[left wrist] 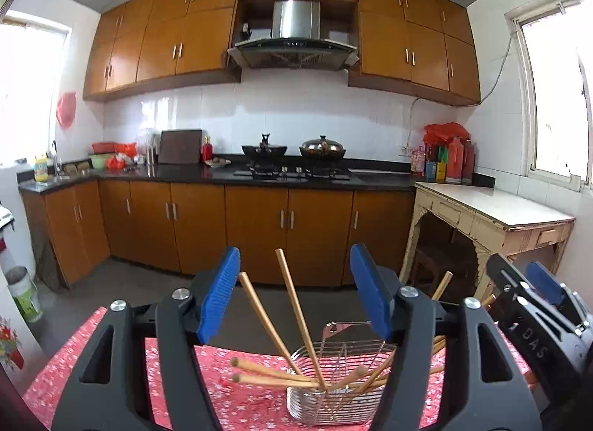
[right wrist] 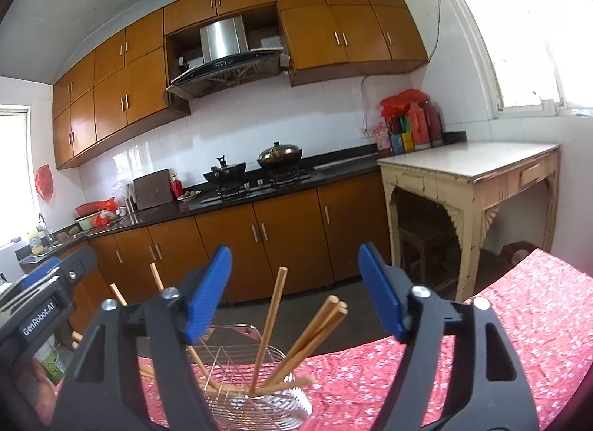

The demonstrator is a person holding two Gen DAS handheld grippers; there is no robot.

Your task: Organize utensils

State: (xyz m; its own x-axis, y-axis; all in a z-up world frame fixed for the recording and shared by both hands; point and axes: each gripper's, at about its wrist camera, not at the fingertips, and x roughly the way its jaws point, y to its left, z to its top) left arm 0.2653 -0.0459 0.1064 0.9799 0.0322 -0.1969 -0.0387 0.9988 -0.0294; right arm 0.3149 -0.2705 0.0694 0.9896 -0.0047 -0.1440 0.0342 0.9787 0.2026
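Near the far edge of the red floral tablecloth (left wrist: 55, 375), the left view shows the left gripper (left wrist: 296, 293), blue ribbed pads spread and empty, above a wire basket (left wrist: 333, 394) of wooden chopsticks (left wrist: 296, 308); beside it, black casing reads "DAS". From the right view, the right gripper (right wrist: 296, 293) gapes empty over the same basket, and the neighbouring casing reads "GenRobot.AI".

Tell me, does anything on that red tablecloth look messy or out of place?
Yes. The chopsticks in the wire holder splay in every direction, some lying almost flat over its rim rather than standing together. Nothing looks spilled or broken.
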